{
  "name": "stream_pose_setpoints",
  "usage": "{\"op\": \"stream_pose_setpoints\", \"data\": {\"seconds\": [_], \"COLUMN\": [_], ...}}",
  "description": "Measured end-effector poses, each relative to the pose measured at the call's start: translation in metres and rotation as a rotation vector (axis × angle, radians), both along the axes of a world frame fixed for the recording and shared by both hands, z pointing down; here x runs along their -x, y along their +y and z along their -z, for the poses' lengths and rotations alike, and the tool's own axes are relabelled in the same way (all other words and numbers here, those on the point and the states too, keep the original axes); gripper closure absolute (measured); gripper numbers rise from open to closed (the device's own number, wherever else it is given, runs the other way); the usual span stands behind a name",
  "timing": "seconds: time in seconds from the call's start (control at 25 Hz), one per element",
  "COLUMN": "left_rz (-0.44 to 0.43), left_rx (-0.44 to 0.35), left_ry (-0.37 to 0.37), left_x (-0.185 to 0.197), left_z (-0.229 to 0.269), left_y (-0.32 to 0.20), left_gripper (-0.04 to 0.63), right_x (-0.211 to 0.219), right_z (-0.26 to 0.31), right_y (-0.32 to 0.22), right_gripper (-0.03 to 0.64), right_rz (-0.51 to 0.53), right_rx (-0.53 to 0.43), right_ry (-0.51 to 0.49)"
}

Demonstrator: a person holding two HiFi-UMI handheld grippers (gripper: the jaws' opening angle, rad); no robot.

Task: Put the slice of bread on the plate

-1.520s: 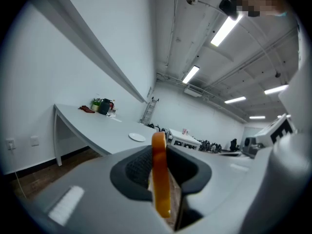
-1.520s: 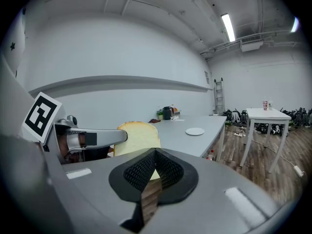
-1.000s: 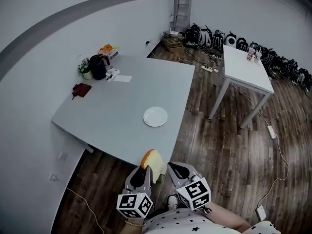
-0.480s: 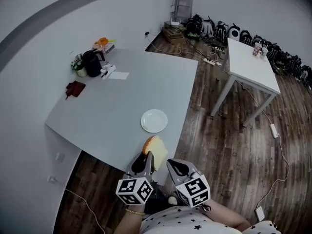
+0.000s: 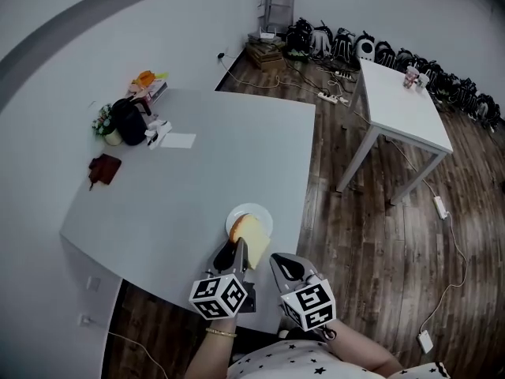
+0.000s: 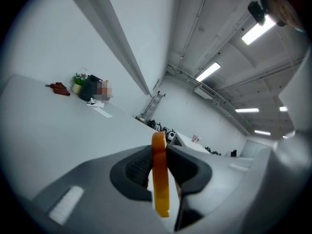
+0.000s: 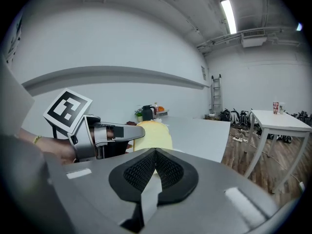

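A slice of bread with a brown crust stands on edge between the jaws of my left gripper, which is shut on it. In the head view the slice overlaps the near part of the white plate on the grey table. The left gripper view shows the bread edge-on, pinched between the pads of the left gripper. My right gripper hovers just right of the left one, shut and empty. In the right gripper view the right gripper has the bread ahead of it to the left.
At the table's far left corner stand a black kettle, a small plant, a paper sheet and a dark red object. A white side table stands to the right on wooden floor, with bags and cables along the wall.
Both grippers have moved forward from beyond the table's near edge to over the table. The bread, still held, now overlaps the plate.
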State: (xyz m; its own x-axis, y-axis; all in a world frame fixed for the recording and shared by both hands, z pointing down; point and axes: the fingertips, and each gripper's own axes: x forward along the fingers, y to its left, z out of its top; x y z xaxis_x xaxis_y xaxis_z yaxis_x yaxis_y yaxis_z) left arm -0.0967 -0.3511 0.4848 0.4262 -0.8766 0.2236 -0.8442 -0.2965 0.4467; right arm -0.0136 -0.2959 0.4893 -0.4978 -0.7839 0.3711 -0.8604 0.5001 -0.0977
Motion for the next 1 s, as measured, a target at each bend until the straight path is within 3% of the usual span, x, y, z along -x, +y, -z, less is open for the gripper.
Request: {"op": "stream_pose_setpoints", "data": {"seconds": [0.44,0.68,1.0], "left_rz": [-0.003,0.034,0.085], "left_rx": [0.093,0.149,0.27], "left_ry": [0.119,0.041,-0.089], "left_x": [-0.003,0.011,0.039], "left_z": [-0.045,-0.073,-0.113], "left_y": [-0.083,-0.094,-0.084], "left_gripper": [0.503,0.501,0.43], "right_x": [0.002,-0.001,0.009], "right_z": [-0.026,-0.039,-0.046], "right_y": [-0.054,-0.065,-0.068], "right_gripper": [0.618,0.618,0.618], "right_rz": [-0.054,-0.068,-0.053], "right_rx": [0.078,0.109,0.117], "right_ry": [-0.017,-0.012,-0.015]}}
